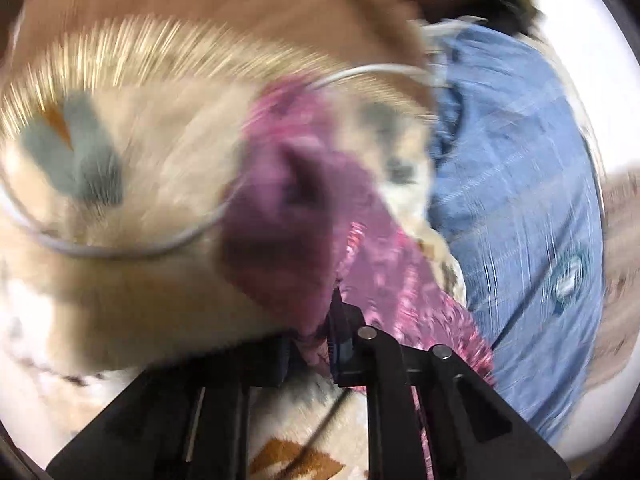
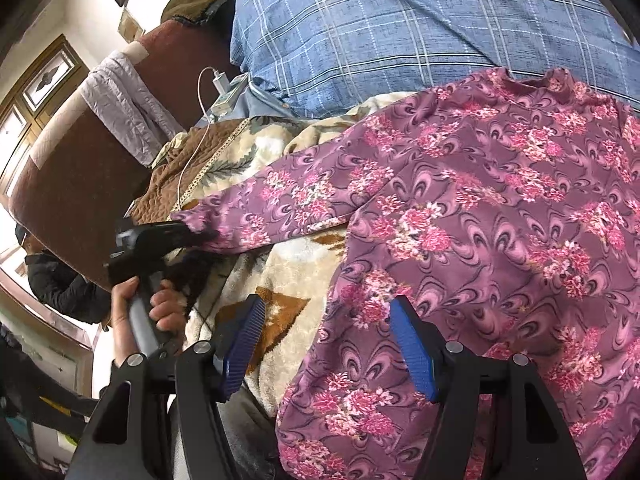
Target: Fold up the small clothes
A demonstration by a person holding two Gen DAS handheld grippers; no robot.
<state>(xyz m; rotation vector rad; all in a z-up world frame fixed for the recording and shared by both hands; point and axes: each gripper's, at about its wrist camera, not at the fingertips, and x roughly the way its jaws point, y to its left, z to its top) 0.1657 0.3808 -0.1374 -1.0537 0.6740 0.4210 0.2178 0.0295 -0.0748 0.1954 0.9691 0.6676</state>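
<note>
The floral top [image 2: 480,240] lies on the blanket [image 2: 288,280], its sleeve pinched by the closed left gripper [image 2: 200,236], the right gripper [image 2: 326,344] wide open and empty over its hem.

The small long-sleeved cloth top [image 2: 480,240] is mauve-purple, printed with pink flower clusters and dark swirls. Under it, lower centre, the plush blanket [image 2: 280,272] is cream with brown and grey-green leaf shapes. The person's shirt [image 2: 360,32], upper right, is blue with thin white checks. The ribbed gripper pads [image 2: 412,356] are blue.
</note>
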